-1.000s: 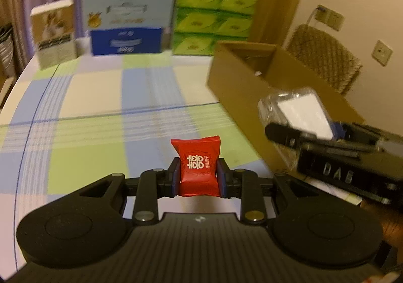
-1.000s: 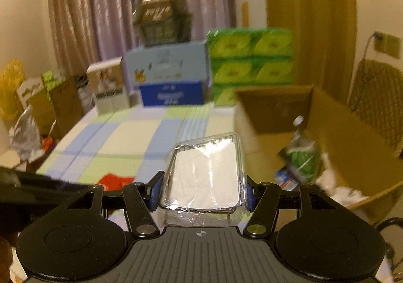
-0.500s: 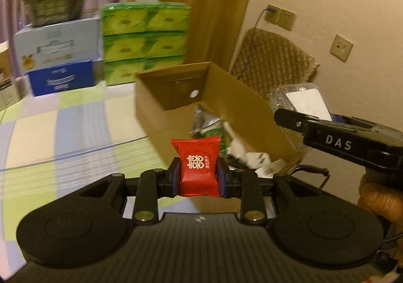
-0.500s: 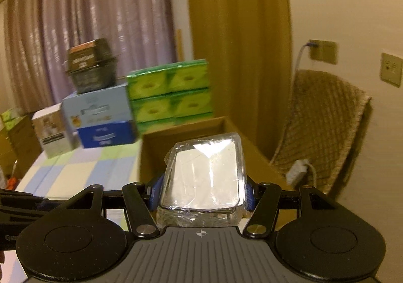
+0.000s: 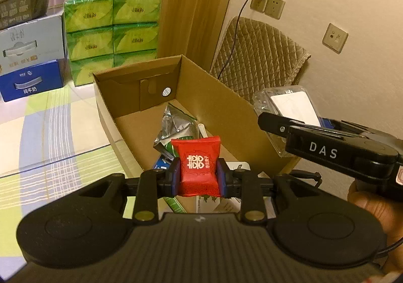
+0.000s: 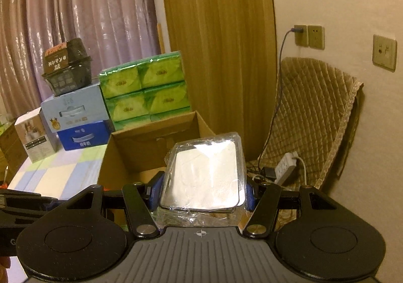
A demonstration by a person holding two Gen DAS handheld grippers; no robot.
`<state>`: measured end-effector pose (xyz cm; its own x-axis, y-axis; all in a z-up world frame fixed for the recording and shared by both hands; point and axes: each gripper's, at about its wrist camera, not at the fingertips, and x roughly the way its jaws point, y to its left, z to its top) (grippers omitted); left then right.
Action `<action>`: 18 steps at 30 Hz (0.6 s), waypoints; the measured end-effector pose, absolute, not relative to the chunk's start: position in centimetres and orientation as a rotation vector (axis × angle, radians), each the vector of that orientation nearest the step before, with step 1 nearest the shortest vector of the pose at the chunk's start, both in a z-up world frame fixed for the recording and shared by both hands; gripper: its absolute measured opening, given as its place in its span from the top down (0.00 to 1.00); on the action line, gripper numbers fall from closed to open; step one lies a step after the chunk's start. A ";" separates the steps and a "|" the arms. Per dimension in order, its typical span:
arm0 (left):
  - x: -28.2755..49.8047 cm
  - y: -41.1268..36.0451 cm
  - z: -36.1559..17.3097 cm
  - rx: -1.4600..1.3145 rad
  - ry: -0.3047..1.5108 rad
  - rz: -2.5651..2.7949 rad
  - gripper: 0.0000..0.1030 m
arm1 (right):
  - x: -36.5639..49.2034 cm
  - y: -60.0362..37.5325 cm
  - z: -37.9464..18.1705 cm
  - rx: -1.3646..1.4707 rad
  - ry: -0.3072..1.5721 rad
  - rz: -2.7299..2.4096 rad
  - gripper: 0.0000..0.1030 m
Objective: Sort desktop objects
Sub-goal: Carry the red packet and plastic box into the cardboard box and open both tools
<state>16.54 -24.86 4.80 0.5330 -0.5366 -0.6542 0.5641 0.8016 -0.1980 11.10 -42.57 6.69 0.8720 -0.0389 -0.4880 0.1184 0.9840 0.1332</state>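
My left gripper [image 5: 199,178] is shut on a red candy packet [image 5: 198,164] with white characters, held above the near end of an open cardboard box [image 5: 214,96]. Inside the box lie a silver-green foil bag [image 5: 176,127] and several paper items. My right gripper [image 6: 202,192] is shut on a clear plastic case [image 6: 204,174] with a white card inside, held above the box's right wall [image 6: 201,121]. In the left wrist view the right gripper [image 5: 297,127] and its clear plastic case [image 5: 292,104] show at the right, held by a hand [image 5: 365,197].
Green tissue packs [image 5: 113,31], a blue-white milk carton box [image 5: 30,56] with a dark container on top, and a small white box [image 6: 32,137] line the table's far edge. A quilted chair [image 6: 314,119], wall sockets and a power strip [image 6: 284,169] stand right of the box.
Both grippers have swung right from the checked tablecloth to above the cardboard box, still holding their items. The box's inside now lies under the left gripper.
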 end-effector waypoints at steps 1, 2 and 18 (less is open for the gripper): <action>16.7 -24.9 4.7 0.038 0.770 -0.655 0.76 | 11.3 -42.7 6.6 0.164 0.508 -0.081 0.44; 16.9 -25.0 4.5 0.037 0.773 -0.655 0.76 | 11.4 -42.8 6.4 0.166 0.510 -0.080 0.44; 18.6 -26.0 3.4 0.055 0.774 -0.607 0.63 | 13.1 -43.4 5.4 0.168 0.528 -0.075 0.44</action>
